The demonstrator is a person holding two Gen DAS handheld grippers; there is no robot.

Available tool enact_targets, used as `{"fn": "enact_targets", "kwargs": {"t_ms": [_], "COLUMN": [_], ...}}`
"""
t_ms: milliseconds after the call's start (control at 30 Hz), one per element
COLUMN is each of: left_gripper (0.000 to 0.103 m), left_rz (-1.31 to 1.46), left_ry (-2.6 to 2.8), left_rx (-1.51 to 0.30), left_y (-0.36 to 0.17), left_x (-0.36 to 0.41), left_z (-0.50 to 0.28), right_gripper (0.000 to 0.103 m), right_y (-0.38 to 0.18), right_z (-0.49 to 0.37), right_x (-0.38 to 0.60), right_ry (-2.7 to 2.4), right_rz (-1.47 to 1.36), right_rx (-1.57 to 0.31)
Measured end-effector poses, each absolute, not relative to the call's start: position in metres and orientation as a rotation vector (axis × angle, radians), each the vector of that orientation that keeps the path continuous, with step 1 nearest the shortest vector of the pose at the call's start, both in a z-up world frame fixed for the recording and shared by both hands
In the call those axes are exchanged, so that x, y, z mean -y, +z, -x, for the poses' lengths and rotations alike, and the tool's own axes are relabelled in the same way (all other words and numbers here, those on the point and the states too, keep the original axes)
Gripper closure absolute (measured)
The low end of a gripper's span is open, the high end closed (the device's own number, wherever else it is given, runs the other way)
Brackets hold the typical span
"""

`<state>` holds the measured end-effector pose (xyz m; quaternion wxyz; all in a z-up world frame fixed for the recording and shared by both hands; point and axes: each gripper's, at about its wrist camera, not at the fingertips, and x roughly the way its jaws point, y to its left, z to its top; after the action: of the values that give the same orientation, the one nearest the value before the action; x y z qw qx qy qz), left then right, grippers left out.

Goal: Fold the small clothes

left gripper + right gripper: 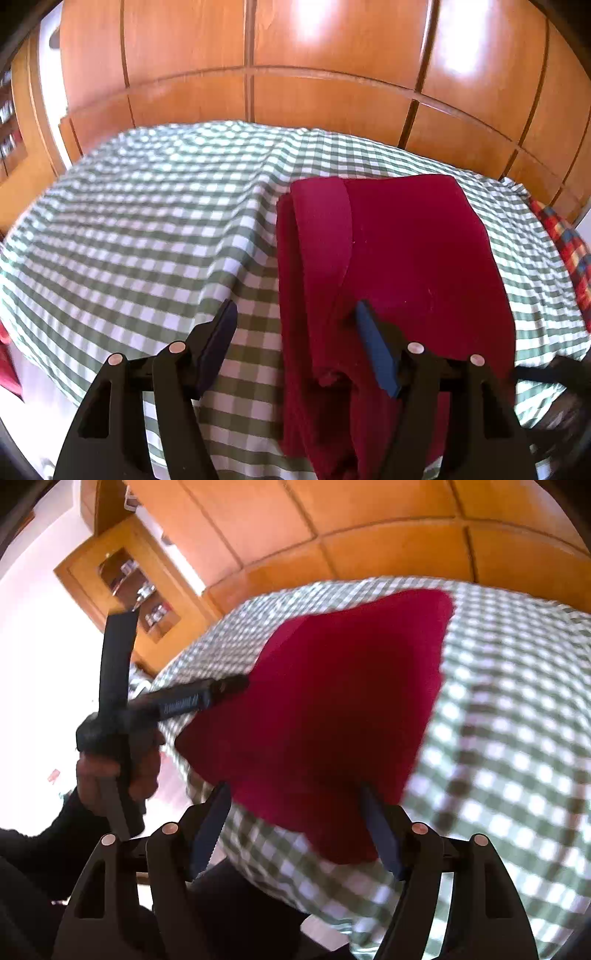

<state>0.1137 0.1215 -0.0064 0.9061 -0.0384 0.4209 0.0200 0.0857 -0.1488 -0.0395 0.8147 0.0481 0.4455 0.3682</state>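
A dark red garment (399, 251) lies folded into a long stack on a table under a green-and-white checked cloth (147, 229). My left gripper (295, 325) is open and hovers over the garment's near left edge. Its left finger is above the checked cloth and its right finger above the red fabric, neither pressing. In the right wrist view the same garment (325, 709) is blurred. My right gripper (295, 816) stands open over its near corner, with red fabric showing between the fingers. A person's hand (110, 771) holds the left gripper, and one of its fingers (199, 698) reaches the garment's left edge.
Wooden wardrobe doors (295, 74) rise right behind the table. A red, yellow and blue plaid cloth (565, 243) lies at the table's right edge, and a red cloth (7, 354) shows at the far left. A wooden shelf unit (129, 587) with small items stands at the left.
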Motion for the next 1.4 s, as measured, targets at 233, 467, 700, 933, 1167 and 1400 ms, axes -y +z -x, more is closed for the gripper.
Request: {"fn": "enact_targets", "kwargs": {"t_ms": [233,467,700,933,1167,1400], "left_gripper": [0.037,0.036,0.034,0.034,0.032,0.026], "left_rz": [0.041,0.023,0.028,0.063,0.101,0.14], "left_ry": [0.051,0.054,0.05,0.021,-0.003,-0.015], "left_rx": [-0.846,-0.852,-0.881,-0.872,-0.858,-0.854], "left_y": [-0.004,-0.01,-0.028,-0.038,-0.041,-0.044], "left_x": [-0.117,-0.12,-0.124,-0.129,-0.134,-0.14], "left_z": [-0.117,-0.12,-0.125,-0.124,-0.122,-0.122], "right_gripper": [0.033,0.033,0.032,0.017,0.012,0.01], "right_y": [-0.02,-0.021,-0.059,-0.044,-0.056,-0.075], "right_z": [-0.126,-0.165,-0.201,-0.197,-0.208,-0.218], "right_x": [0.154,0.116,0.08,0.091,0.143,0.157], "right_ry": [0.667,0.666,0.592,0.637,0.609,0.667], "right_rz": [-0.101,-0.059,0.053,0.005,-0.252,-0.381], "right_rx": [-0.891,-0.883,-0.966,-0.929,-0.971,-1.014]}}
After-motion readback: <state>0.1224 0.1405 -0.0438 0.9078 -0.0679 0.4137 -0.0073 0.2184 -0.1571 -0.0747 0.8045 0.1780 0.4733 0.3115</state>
